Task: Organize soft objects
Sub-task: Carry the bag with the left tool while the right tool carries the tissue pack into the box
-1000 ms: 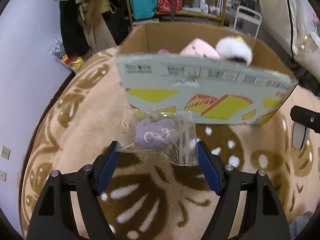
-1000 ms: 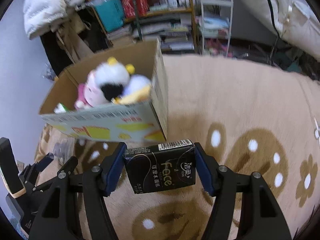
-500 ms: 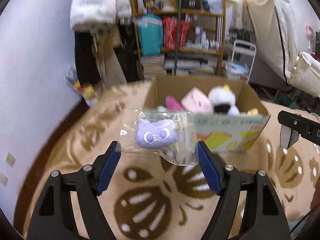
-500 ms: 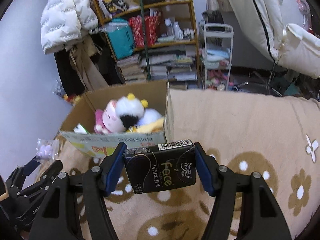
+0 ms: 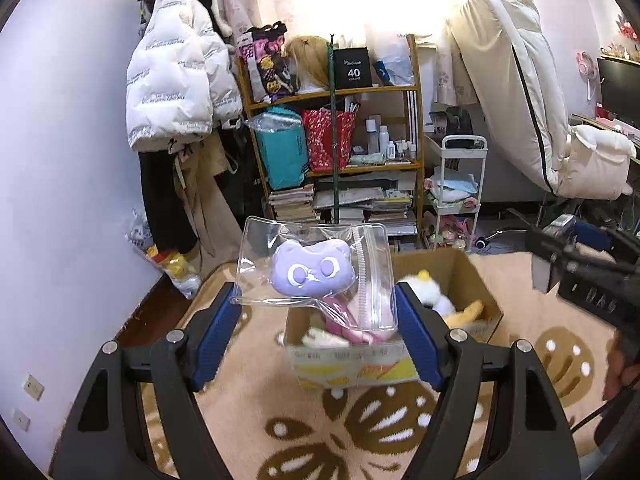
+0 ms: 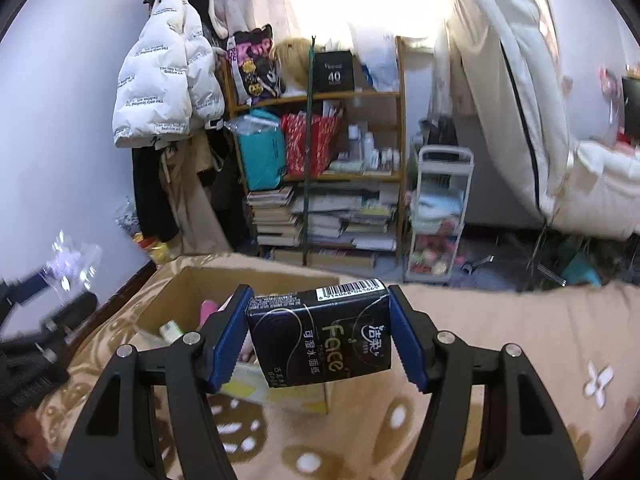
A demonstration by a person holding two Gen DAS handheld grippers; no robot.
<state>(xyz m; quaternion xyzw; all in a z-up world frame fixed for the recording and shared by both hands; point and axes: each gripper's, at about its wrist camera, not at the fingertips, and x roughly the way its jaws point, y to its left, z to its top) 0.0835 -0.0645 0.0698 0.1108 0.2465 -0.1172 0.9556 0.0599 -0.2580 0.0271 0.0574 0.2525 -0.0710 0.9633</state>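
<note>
Mid-carry. Left gripper (image 5: pixel 316 312) fingers pinching bagged purple plush (image 5: pixel 313 274), right gripper (image 6: pixel 318 336) clamping black tissue pack (image 6: pixel 320 338). Both seemingly above cardboard box (image 5: pixel 472 280). Next: lower, release inside.

Purple plush (image 5: pixel 312 274), black tissue pack (image 6: pixel 320 338)

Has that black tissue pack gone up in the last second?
Yes. The black tissue pack, clamped in the right hand-held gripper, has risen: the cardboard box filled the view above it before and now sits lower, behind it.
</note>
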